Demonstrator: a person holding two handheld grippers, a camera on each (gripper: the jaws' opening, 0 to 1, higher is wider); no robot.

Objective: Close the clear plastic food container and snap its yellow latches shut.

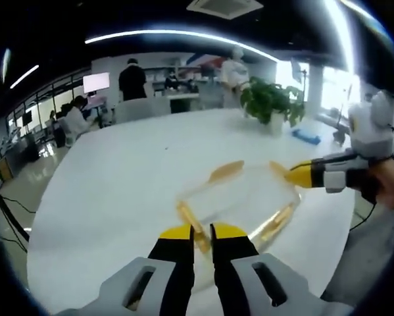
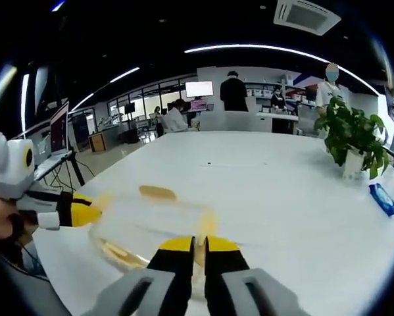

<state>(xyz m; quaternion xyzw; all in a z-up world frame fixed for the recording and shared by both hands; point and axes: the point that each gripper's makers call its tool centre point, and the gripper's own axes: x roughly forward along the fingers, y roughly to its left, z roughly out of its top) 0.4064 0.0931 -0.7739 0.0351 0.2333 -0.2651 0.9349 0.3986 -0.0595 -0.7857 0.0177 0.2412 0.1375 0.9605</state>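
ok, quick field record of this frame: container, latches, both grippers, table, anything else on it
container: clear plastic food container on white table, lid appears on
latches: yellow latches at its sides, flared outward, apparently not yet snapped
left gripper: fingers nearly together at near latch; contact unclear
right gripper: fingers nearly together at near latch; contact unclear
other items: potted plant, blue object near far edge
background: people at desks
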